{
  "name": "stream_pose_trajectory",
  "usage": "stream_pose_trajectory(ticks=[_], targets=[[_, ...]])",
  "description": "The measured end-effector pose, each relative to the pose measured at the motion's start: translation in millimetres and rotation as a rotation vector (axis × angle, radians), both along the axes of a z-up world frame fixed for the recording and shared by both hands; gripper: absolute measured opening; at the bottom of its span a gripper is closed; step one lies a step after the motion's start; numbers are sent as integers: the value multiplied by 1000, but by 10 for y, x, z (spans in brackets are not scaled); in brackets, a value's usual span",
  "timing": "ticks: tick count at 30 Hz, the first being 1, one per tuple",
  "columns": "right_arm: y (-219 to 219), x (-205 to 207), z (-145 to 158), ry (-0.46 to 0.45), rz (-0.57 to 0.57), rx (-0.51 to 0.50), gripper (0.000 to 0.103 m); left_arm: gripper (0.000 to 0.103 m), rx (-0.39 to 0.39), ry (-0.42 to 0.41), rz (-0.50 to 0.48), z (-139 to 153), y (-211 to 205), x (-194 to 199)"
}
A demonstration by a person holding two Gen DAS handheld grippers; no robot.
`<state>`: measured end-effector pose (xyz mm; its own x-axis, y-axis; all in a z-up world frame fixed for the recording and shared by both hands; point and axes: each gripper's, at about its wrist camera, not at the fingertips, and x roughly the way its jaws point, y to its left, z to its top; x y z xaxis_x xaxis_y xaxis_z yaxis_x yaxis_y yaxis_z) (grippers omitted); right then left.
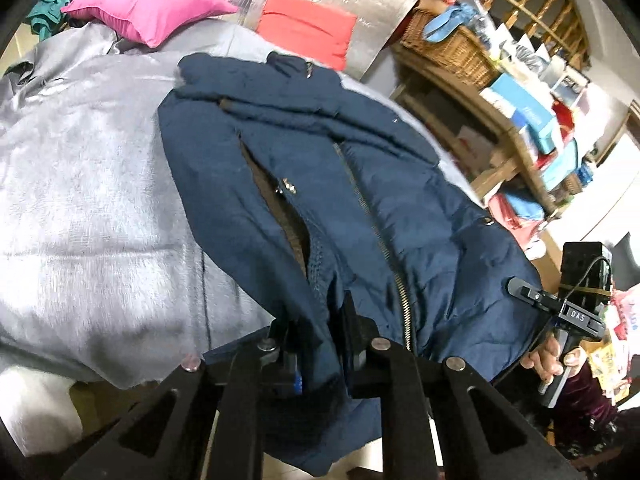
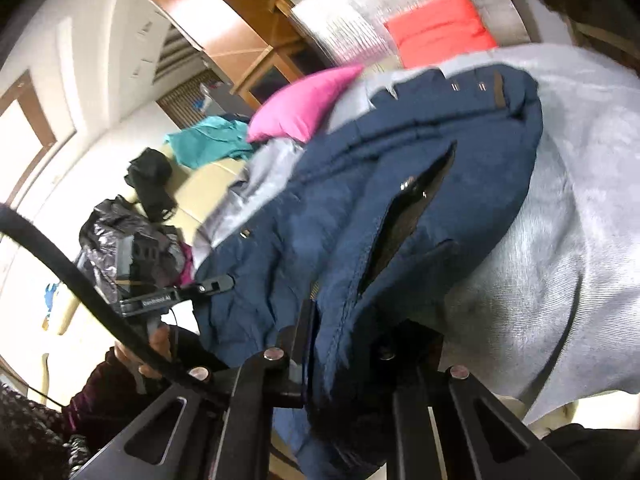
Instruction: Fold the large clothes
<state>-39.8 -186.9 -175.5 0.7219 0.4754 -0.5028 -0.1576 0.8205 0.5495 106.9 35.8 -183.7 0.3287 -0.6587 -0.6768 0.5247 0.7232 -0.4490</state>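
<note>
Both grippers are on the navy jacket (image 1: 320, 184) here; it lies spread across a pale grey blanket (image 1: 88, 184), collar end far from the cameras, hem end close in; the left gripper (image 1: 320, 344) has its jaws pinched tight on a fold of the near hem, fabric bunched between the black fingers (image 1: 354, 320); over on the other side the right gripper (image 2: 344, 344) is clamped on the jacket edge too, navy cloth squeezed between its fingers and draping down past them; from the left camera you can see the right gripper out at the jacket's far side with the person's hand (image 1: 554, 356) around its handle; the zip (image 1: 376, 232) runs up the middle, a pocket gapes open beside it; a pink pillow (image 1: 148, 4) and a red cushion (image 1: 308, 28) sit beyond the collar; a wicker basket (image 1: 452, 44) stands on the shelving off to the right
</note>
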Motion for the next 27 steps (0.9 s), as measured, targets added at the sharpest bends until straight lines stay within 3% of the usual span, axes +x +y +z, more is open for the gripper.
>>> stream_pose_trajectory(ticks=[3, 6, 12, 19, 24, 27], targets=[[20, -210, 155, -36, 24, -5, 14, 15, -26, -2, -6, 82, 107, -143], [-119, -389, 278, -70, 34, 23, 14, 15, -104, 16, -1, 200, 278, -209], [-512, -308, 676, -200, -44, 129, 13, 15, -260, 39, 46, 534, 429, 136], [-912, 483, 976, -282, -169, 182, 13, 15, -311, -30, 160, 978, 160, 960], [-1151, 1257, 841, -224, -273, 206, 13, 15, -242, -68, 267, 840, -146, 1480], [-1304, 1610, 635, -145, -327, 224, 13, 15, -207, -46, 313, 629, -307, 1799]])
